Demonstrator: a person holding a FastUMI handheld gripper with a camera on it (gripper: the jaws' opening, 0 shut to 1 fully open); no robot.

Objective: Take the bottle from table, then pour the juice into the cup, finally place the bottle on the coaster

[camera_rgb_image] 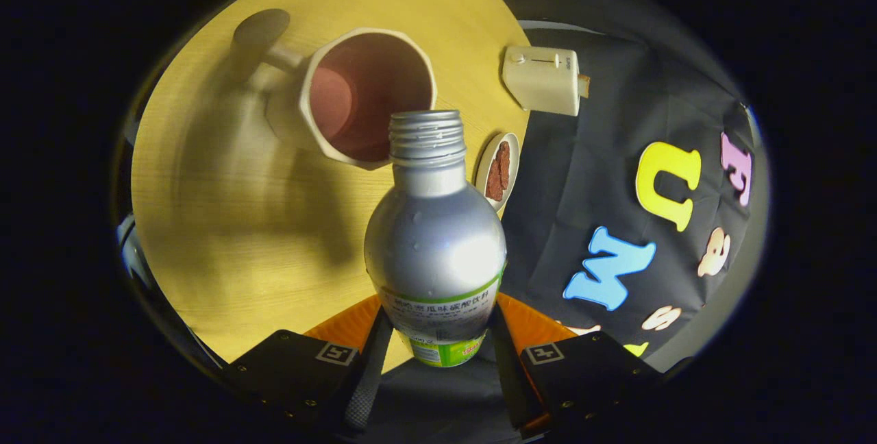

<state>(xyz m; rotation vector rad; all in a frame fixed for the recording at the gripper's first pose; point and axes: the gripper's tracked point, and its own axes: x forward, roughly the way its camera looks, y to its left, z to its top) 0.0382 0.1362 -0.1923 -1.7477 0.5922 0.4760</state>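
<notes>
My gripper (436, 334) is shut on a silver metal bottle (435, 238) with a green and white label; both fingers press on its lower body. The bottle has no cap, and its threaded neck (426, 136) is tipped forward over the near rim of a white mug (366, 91) with a reddish inside. The mug sits on the yellow wooden table (226, 225), with its handle on the far left side. I cannot tell if liquid is flowing.
A small white dish (499, 168) with brown food lies just right of the bottle neck, at the table's edge. A cream toaster (542, 79) stands beyond it, next to the black cloth wall.
</notes>
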